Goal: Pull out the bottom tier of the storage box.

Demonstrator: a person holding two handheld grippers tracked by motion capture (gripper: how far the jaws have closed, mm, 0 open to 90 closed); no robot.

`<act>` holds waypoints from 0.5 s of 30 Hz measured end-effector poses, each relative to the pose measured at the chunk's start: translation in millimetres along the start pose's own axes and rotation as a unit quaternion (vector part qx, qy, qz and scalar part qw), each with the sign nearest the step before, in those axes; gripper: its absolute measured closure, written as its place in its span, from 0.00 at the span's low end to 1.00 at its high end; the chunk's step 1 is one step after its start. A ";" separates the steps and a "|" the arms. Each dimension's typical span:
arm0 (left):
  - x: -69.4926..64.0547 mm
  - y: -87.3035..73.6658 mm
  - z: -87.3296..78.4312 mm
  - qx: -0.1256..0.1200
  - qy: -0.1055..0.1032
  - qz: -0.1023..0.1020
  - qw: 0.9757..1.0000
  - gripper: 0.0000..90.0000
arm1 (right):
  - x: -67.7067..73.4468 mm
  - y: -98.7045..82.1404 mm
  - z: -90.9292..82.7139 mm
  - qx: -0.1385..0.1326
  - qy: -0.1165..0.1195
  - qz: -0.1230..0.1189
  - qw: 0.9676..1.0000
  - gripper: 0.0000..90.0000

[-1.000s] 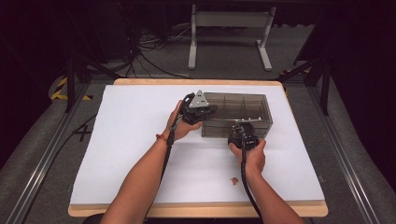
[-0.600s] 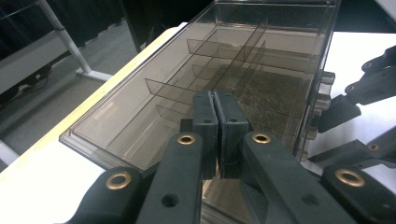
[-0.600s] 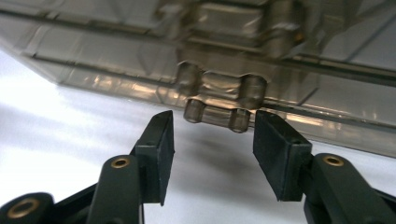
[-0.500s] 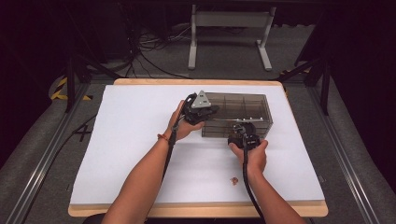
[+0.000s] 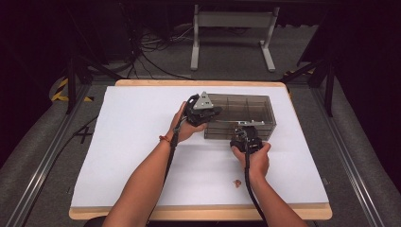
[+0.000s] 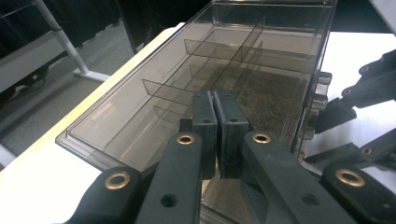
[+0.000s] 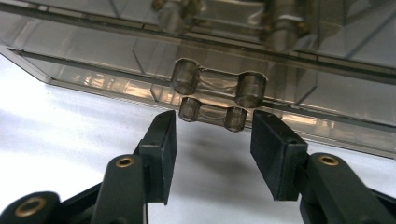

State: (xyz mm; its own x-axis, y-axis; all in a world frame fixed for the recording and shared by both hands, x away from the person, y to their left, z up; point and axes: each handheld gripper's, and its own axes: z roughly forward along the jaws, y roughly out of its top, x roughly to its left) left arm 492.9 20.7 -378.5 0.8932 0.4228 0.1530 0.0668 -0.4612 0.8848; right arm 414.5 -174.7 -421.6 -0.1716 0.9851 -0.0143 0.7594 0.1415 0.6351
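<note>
High view first: a smoky transparent organizer box sits on the white table cover, toward the far right of the middle. The left gripper rests at the box's left end, over its top, and in the left gripper view its black pads are pressed flat together with nothing between them, poised above the divided compartments.

Now the right gripper, up against the near long side of the box. Its jaws have just been opening, and the right gripper view shows them spread, pads standing either side of the lower of two clear drawer handles, not touching it.

A small reddish-brown scrap lies on the cover beside the right wrist.
</note>
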 end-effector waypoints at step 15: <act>-0.3 -2.1 -0.2 -0.007 -0.002 -0.007 1.000 0.98 | -0.7 -3.9 7.3 -0.003 0.004 0.050 0.999 0.62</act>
State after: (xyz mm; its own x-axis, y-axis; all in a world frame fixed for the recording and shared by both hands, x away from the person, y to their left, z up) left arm 492.4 21.7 -380.3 0.8938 0.4265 0.1390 0.0736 -0.4450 0.8925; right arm 416.3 -175.2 -429.7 -0.1001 0.9934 0.0553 0.7697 0.0421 0.6370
